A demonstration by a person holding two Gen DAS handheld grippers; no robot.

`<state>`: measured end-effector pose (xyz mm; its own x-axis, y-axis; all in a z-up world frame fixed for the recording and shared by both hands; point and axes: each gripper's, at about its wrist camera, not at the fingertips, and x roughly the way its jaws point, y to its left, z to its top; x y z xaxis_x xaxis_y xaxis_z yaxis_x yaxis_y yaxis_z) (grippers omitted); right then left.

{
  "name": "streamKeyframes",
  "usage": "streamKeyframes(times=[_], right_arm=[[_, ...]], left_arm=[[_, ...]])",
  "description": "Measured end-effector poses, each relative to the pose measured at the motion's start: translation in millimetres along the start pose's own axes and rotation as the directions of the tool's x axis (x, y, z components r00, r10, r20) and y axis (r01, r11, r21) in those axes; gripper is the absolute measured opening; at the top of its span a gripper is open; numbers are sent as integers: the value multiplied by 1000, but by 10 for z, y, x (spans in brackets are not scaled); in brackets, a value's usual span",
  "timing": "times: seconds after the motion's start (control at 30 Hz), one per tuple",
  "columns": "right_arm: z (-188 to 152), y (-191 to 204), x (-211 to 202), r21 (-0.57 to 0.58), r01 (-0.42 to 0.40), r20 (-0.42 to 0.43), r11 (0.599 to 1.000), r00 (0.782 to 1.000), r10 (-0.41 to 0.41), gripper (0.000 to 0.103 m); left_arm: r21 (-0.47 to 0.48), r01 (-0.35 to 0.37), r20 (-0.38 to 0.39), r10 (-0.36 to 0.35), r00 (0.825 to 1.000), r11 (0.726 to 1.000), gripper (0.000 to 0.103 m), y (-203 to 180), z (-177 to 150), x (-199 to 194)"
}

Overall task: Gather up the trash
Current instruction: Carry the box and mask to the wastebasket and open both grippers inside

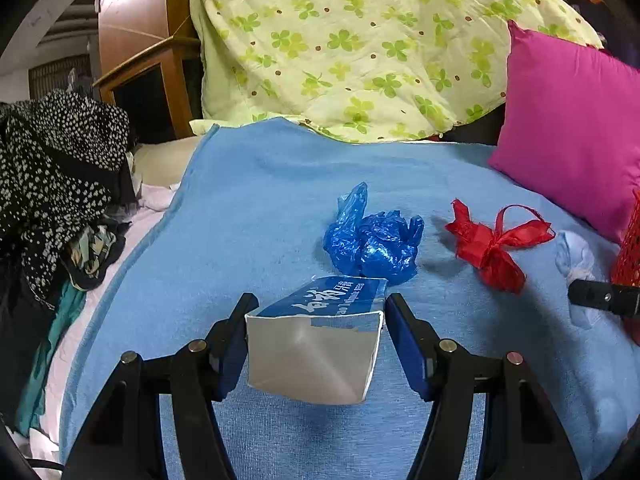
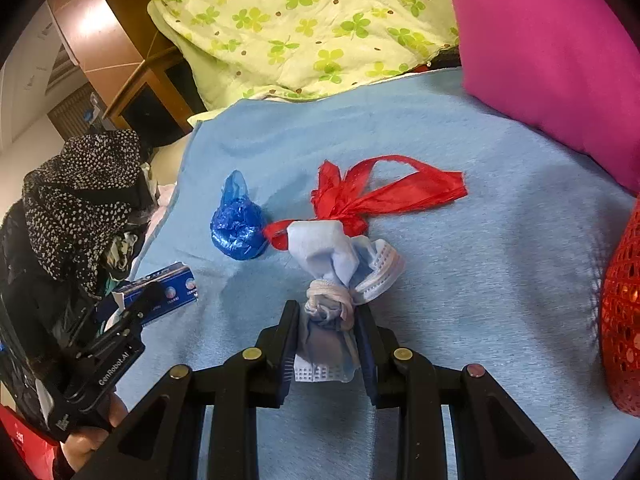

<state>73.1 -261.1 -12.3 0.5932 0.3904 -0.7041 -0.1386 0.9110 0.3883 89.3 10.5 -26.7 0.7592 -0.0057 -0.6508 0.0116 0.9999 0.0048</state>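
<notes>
The left tongs [image 1: 316, 320] hold a blue toothpaste box [image 1: 316, 344] low in the centre of the left wrist frame, its torn white end toward the camera; both pads press its sides, and it looks lifted off the blue blanket [image 1: 256, 200] on the bed. Empty card like this is probably light but crushable, so a gentle squeeze across the narrow sides suits it.

The right tongs [image 2: 326, 316] are closed on a bundled face mask [image 2: 340, 264], at the waist just below its knotted ear loops, in the lower centre of the right wrist frame. Soft and limp, it likely needs a firm pinch at the knot.

Two pieces lie loose mid-frame: a crumpled blue plastic bag [image 1: 374, 242] and a red ribbon-like bag [image 1: 494, 246]. Both seem feather-light and slippery; the bunched middle is probably the safest hold. A red mesh basket [image 2: 622, 320] sits at the right edge.
</notes>
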Motion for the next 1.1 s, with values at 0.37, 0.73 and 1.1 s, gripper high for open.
streamKeyframes(times=[0.37,0.73,1.1], right_arm=[[5,-145,-203,24,-11,45,1000,999,10,30],[30,-274,-456,37,-29,112,999,993,24,30],[59,-421,-803,50,-78,194,996,979,67,30]], left_arm=[[52,-17,72,13,997,999,67,-295,-9,-317],[84,-8,93,0,996,996,67,-639,58,-595],[136,0,158,-22,987,991,67,-1029,273,-926]])
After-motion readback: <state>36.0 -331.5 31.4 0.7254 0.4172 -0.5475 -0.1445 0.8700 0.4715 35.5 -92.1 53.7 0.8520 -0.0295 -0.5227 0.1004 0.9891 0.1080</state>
